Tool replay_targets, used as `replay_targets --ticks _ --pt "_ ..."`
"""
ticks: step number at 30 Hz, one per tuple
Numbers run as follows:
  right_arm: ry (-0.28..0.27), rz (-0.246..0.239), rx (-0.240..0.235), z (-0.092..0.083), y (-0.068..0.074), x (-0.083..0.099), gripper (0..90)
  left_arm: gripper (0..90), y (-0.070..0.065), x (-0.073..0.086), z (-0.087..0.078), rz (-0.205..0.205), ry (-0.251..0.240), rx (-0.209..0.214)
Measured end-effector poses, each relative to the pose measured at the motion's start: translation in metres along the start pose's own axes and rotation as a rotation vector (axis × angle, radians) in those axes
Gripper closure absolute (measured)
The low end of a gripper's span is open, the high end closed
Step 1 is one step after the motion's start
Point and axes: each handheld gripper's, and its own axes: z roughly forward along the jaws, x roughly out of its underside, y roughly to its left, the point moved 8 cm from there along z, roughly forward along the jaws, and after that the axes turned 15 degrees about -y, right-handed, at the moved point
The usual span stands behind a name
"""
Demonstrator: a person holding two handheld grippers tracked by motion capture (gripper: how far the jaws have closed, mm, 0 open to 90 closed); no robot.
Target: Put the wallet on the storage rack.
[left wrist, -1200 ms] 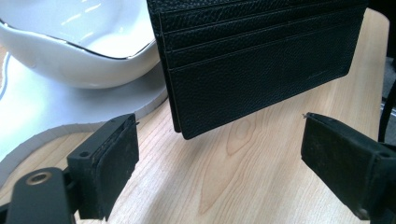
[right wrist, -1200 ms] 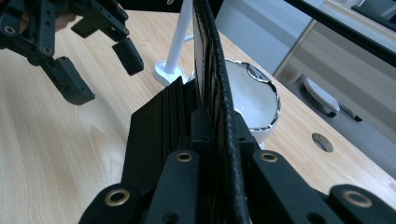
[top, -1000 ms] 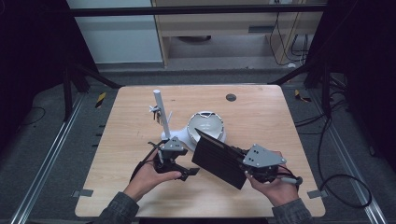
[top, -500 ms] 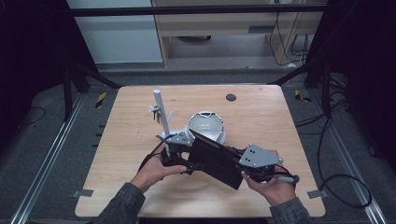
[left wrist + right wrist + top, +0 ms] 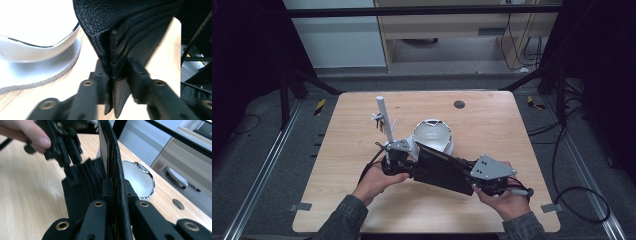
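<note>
Above the near half of the table, in the high view, a black folder with accordion pockets hung between the two claws. The left gripper held its left end and the right gripper its right end, so the folder spanned the gap between them, lifted off the wood and tilted. Just beyond the left gripper stood a white bowl-shaped lamp head on its base, with a white post beside it. The opening seemed only partly done: the folder was gripped at both ends, but the pockets were not yet spread wide.

In the left gripper view, the left gripper had its jaws pressed together on a thin pleated edge of the folder, which rose straight up from between them. To the left of the jaws lay the lamp head's glossy white rim.

In the right gripper view, the right gripper was clamped on the folder's stiff outer cover, which stood on edge between the jaws. Left of them the pleats fanned toward the other claw, held by a hand. No papers were visible in the pockets, though their depths were hidden. The lamp head's hollow, beyond the jaws to the right, looked empty.
</note>
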Motion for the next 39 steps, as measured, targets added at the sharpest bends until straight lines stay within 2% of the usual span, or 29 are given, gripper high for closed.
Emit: replay_targets --ticks 3,7,12,22,25,28,30,32,35,39 --pt "0.019 -0.008 0.005 -0.002 -0.002 0.005 84.7 79.7 -0.003 -0.004 -0.004 0.026 0.001 -0.01" --pt "0.033 -0.003 0.013 -0.004 -0.004 0.013 84.3 80.7 -0.007 -0.009 -0.01 0.055 0.017 -0.029" --pt "0.062 -0.002 0.02 -0.005 -0.005 0.024 84.0 81.2 -0.009 -0.014 -0.016 0.08 0.012 -0.046" --pt "0.08 0.018 0.027 -0.005 -0.006 0.039 83.3 81.8 -0.015 -0.02 -0.02 0.088 0.023 -0.045" --pt "0.084 0.024 0.034 -0.006 -0.007 0.041 82.2 82.0 -0.017 -0.025 -0.021 0.063 0.028 -0.053" --pt "0.088 0.032 0.044 -0.007 -0.008 0.045 80.2 82.2 -0.021 -0.032 -0.022 0.06 0.018 -0.046" --pt "0.089 0.051 0.046 -0.009 -0.008 0.048 75.9 82.3 -0.024 -0.037 -0.022 0.057 0.021 -0.048" --pt "0.104 0.074 0.046 -0.01 -0.005 0.053 67.4 82.3 -0.025 -0.043 -0.022 0.057 0.02 -0.05" --pt "0.121 0.12 0.039 -0.012 0.001 0.061 49.2 82.4 -0.027 -0.049 -0.023 0.061 0.022 -0.055" --pt "0.132 0.154 0.039 -0.017 0.011 0.074 26.4 82.3 -0.032 -0.07 -0.028 0.081 0.023 -0.073"
